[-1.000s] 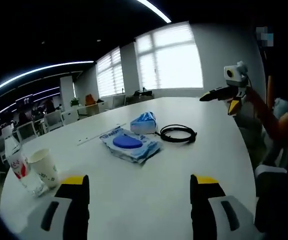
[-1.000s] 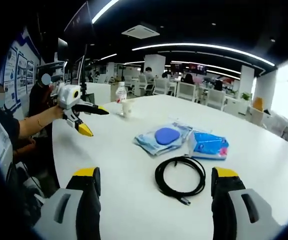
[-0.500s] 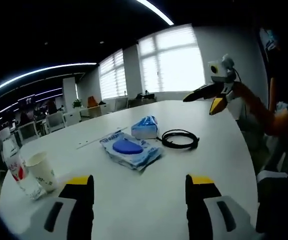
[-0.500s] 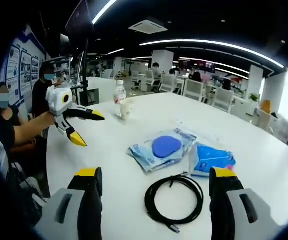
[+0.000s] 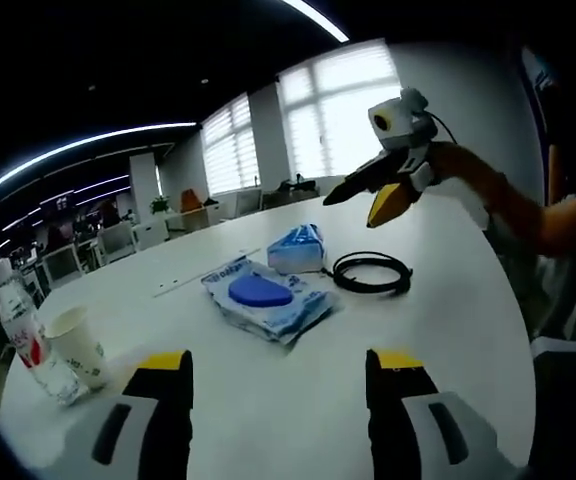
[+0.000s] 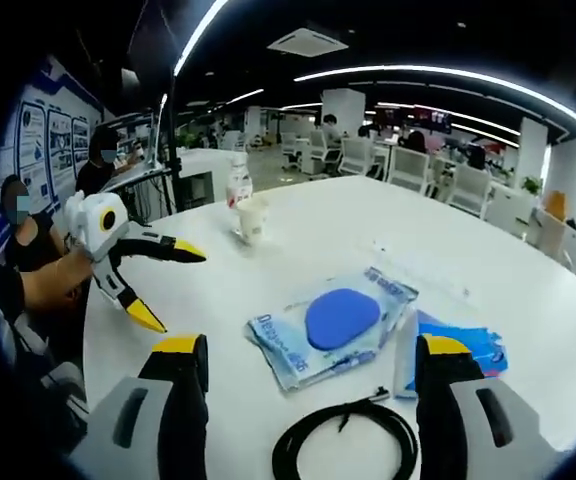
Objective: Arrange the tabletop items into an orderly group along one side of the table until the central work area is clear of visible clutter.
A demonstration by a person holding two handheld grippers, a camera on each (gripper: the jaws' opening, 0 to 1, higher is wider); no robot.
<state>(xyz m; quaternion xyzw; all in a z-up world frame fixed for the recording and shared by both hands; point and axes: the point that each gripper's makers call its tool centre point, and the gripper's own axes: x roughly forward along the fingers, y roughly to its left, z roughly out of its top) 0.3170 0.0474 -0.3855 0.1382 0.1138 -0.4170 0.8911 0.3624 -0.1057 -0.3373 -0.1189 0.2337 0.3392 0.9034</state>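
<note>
Near the right gripper (image 6: 303, 375), jaws wide and empty, lies the coiled cable (image 6: 346, 448): light, floppy; pinch across bundled loops. Left gripper (image 5: 276, 365) likewise gapes empty.

Noted: white table (image 5: 438, 330), black coiled cable (image 5: 372, 273), blue-and-clear packet (image 6: 330, 325), blue tissue pack (image 5: 297, 249), white cup (image 5: 76, 345), yellow-tipped black tool jaws.

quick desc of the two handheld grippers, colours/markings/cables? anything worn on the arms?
Both match: the left gripper and right gripper have grey bodies with dark oval slots and black fingers tipped in yellow pads. From outside, each carries a white housing, and the long pointed fingers show black with yellow tips. A thin dark cable runs off the back of the right one. Any sleeve is too blurred to judge.
</note>
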